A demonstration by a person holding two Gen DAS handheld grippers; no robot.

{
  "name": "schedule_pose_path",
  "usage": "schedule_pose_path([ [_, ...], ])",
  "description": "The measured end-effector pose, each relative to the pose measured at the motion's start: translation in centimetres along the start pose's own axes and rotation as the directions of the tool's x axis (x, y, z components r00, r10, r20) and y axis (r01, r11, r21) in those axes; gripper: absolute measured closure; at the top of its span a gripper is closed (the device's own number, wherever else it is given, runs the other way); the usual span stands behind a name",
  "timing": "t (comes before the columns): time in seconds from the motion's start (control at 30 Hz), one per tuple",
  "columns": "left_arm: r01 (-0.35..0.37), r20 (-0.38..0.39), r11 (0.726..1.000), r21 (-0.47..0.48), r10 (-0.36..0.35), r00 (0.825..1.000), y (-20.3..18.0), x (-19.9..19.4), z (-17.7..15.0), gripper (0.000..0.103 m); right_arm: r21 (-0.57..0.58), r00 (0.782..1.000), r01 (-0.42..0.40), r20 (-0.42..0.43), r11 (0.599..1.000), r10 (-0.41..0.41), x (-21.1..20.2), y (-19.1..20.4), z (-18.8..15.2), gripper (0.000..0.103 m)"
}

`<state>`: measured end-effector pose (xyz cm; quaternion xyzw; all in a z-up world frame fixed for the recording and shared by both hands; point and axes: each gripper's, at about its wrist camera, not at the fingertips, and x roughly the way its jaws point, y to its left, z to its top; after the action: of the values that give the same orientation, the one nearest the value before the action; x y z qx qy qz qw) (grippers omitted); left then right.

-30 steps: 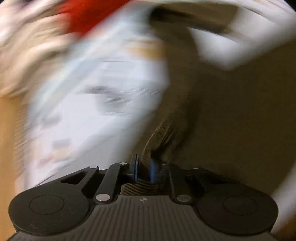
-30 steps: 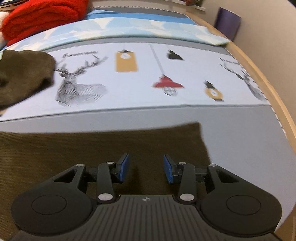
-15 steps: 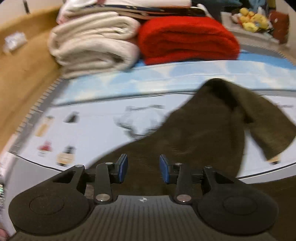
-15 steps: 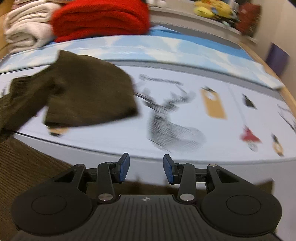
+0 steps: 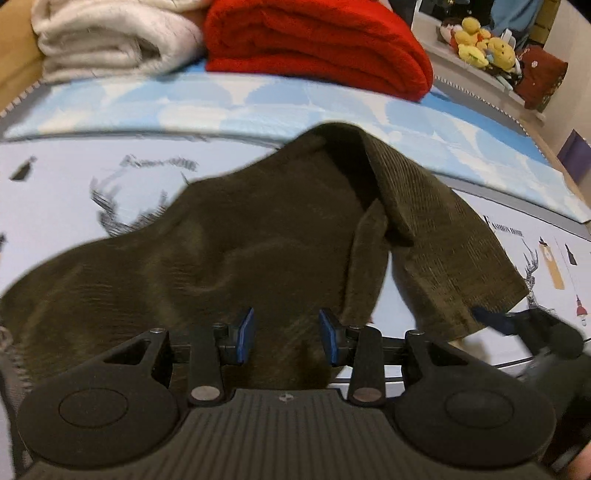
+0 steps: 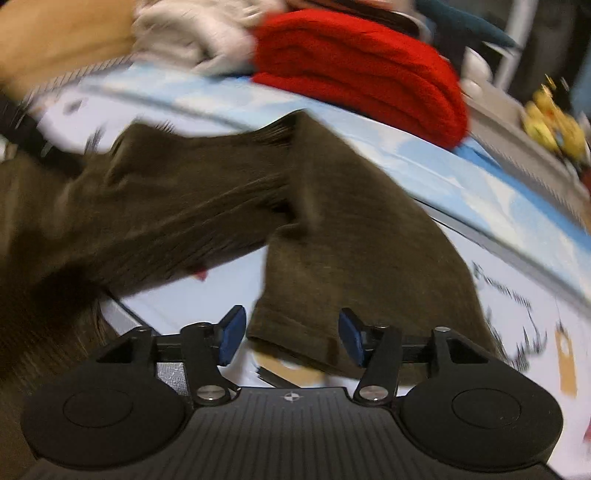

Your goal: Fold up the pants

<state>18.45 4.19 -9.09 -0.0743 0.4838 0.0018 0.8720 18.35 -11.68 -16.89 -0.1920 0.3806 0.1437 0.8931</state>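
Note:
The dark olive corduroy pants (image 5: 266,236) lie rumpled on a printed bedsheet (image 5: 74,192), with one leg folded over and its hem (image 5: 476,295) lying to the right. My left gripper (image 5: 287,336) is open and empty, low over the wide part of the pants. My right gripper (image 6: 290,338) is open, its blue pads either side of the leg hem (image 6: 295,339) without closing on it. The right gripper's tip also shows in the left wrist view (image 5: 524,325), blurred, at the hem.
A folded red blanket (image 5: 317,44) and a folded white blanket (image 5: 110,33) sit at the back of the bed. Yellow plush toys (image 5: 480,40) stand on a shelf at the back right. A wooden bed frame (image 6: 55,40) runs along the left.
My left gripper let go of the pants and opened. Both grippers moved in over the pants; the right one came to the leg hem and opened wider.

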Motion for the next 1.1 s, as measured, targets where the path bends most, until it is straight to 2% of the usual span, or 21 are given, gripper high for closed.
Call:
schedule_pose_path([
  [0.13,0.046,-0.044,0.999,0.009,-0.045,0.998,-1.5,2.9,0.5,0.055,-0.128,0.998,0.048,-0.030,0.991,-0.053,2.7,1.9,-0.6,0.043],
  [0.2,0.063,-0.066,0.998,0.023,-0.061,0.996,-2.6,4.4,0.6,0.050,-0.142,0.998,0.068,0.003,0.988,-0.068,3.0,1.6,-0.8,0.044],
  [0.27,0.079,-0.079,0.996,0.041,-0.075,0.994,-3.5,5.8,0.8,0.046,-0.125,0.998,0.069,0.012,0.990,-0.068,3.2,0.9,-0.5,0.059],
  [0.3,0.090,-0.084,0.995,0.052,-0.085,0.993,-4.0,6.5,0.8,0.045,-0.105,0.998,0.062,0.017,0.993,-0.061,3.2,0.3,-0.4,0.070],
  [0.33,0.096,-0.087,0.994,0.060,-0.090,0.992,-4.4,7.1,0.9,0.045,-0.085,0.998,0.059,0.027,0.995,-0.056,2.9,-0.3,-0.2,0.086],
  [0.37,0.097,-0.091,0.993,0.070,-0.091,0.992,-4.8,7.8,0.9,0.045,-0.066,0.998,0.061,0.034,0.996,-0.059,2.6,-1.0,-0.1,0.092],
  [0.47,0.090,-0.096,0.992,0.087,-0.082,0.992,-5.2,9.7,0.9,0.046,0.049,0.994,0.067,0.083,0.997,-0.071,0.6,-4.2,1.1,0.092],
  [0.53,0.087,-0.102,0.991,0.098,-0.077,0.992,-5.4,10.5,0.8,0.058,0.135,0.987,0.069,0.132,0.989,-0.087,-1.8,-7.3,2.4,0.093],
  [0.57,0.097,-0.112,0.989,0.111,-0.084,0.990,-5.4,10.7,0.7,0.079,0.178,0.981,0.070,0.166,0.982,-0.100,-3.5,-9.3,3.2,0.093],
  [0.6,0.100,-0.117,0.986,0.132,-0.085,0.989,-5.6,10.8,0.7,0.091,0.229,0.974,0.071,0.194,0.971,-0.117,-5.2,-11.7,3.9,0.093],
  [0.7,0.088,-0.087,0.978,0.189,-0.072,0.994,-5.9,9.8,1.1,0.095,0.335,0.964,0.087,0.209,0.938,-0.164,-9.2,-18.8,5.6,0.094],
  [0.83,0.148,-0.070,0.955,0.257,-0.134,0.989,-6.2,7.8,1.5,0.095,0.476,0.963,0.136,0.141,0.869,-0.228,-13.2,-28.9,8.5,0.094],
  [0.87,0.179,-0.074,0.938,0.296,-0.164,0.984,-6.5,7.2,1.4,0.095,0.500,0.963,0.151,0.121,0.853,-0.242,-13.9,-31.0,9.1,0.094],
  [0.93,0.250,-0.082,0.872,0.421,-0.237,0.968,-7.5,5.6,0.9,0.095,0.517,0.959,0.194,0.079,0.833,-0.272,-15.2,-34.9,10.0,0.095],
  [0.97,0.277,-0.082,0.823,0.496,-0.273,0.959,-8.1,4.7,0.3,0.095,0.517,0.956,0.223,0.050,0.826,-0.290,-15.3,-36.7,10.1,0.095],
  [1.0,0.310,-0.091,0.756,0.576,-0.318,0.944,-8.7,3.7,-0.5,0.095,0.517,0.952,0.254,0.017,0.817,-0.307,-15.2,-38.4,10.5,0.095],
  [1.07,0.372,-0.133,0.654,0.659,-0.385,0.913,-9.5,2.5,-2.1,0.095,0.530,0.936,0.327,-0.068,0.782,-0.345,-14.3,-41.8,10.2,0.095],
  [1.1,0.405,-0.166,0.604,0.686,-0.412,0.896,-9.9,2.1,-3.0,0.091,0.528,0.925,0.365,-0.108,0.767,-0.365,-13.4,-43.2,9.7,0.094],
])
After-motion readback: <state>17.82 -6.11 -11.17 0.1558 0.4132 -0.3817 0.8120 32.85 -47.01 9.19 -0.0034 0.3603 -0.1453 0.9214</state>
